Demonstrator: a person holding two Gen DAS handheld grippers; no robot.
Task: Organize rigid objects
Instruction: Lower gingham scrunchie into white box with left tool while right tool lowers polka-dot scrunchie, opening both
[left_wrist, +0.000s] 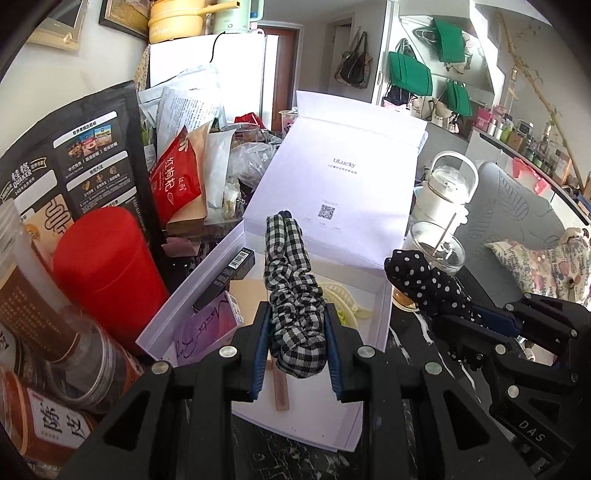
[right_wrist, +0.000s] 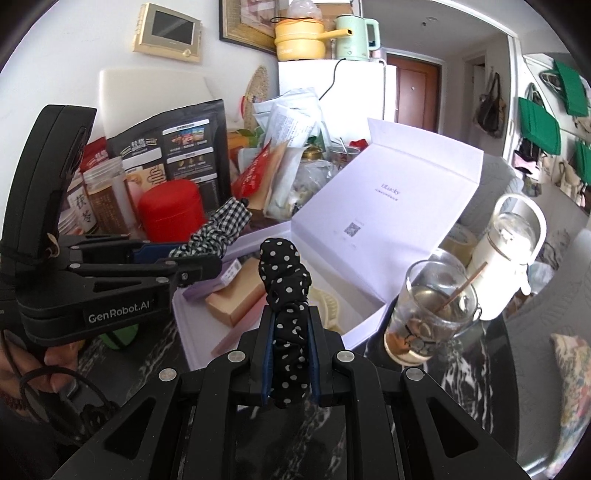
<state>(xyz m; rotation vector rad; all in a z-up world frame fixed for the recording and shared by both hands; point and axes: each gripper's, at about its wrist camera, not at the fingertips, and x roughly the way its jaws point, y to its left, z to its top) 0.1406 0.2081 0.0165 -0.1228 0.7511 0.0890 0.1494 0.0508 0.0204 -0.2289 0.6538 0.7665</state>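
My left gripper (left_wrist: 296, 314) is shut on a black-and-white checked scrunchie (left_wrist: 291, 291) and holds it above the open white box (left_wrist: 177, 317). My right gripper (right_wrist: 289, 314) is shut on a black polka-dot scrunchie (right_wrist: 286, 291), held over the box's right front part. The box (right_wrist: 369, 325) has its lid (left_wrist: 340, 188) standing open. It holds a purple carton (left_wrist: 207, 328), a black carton (left_wrist: 225, 277), a tan carton (right_wrist: 236, 299) and a pale yellow hair claw (left_wrist: 340, 295). Each gripper shows in the other's view: the right one (left_wrist: 443, 314) and the left one (right_wrist: 195, 254).
A red canister (left_wrist: 107, 273), jars (left_wrist: 48, 314) and a black oats bag (left_wrist: 70, 158) crowd the left. Snack packets (left_wrist: 177, 173) pile behind the box. A glass with a stick (right_wrist: 432, 310) and a white handled bottle (right_wrist: 506, 258) stand right of the box on the dark marble table (right_wrist: 280, 443).
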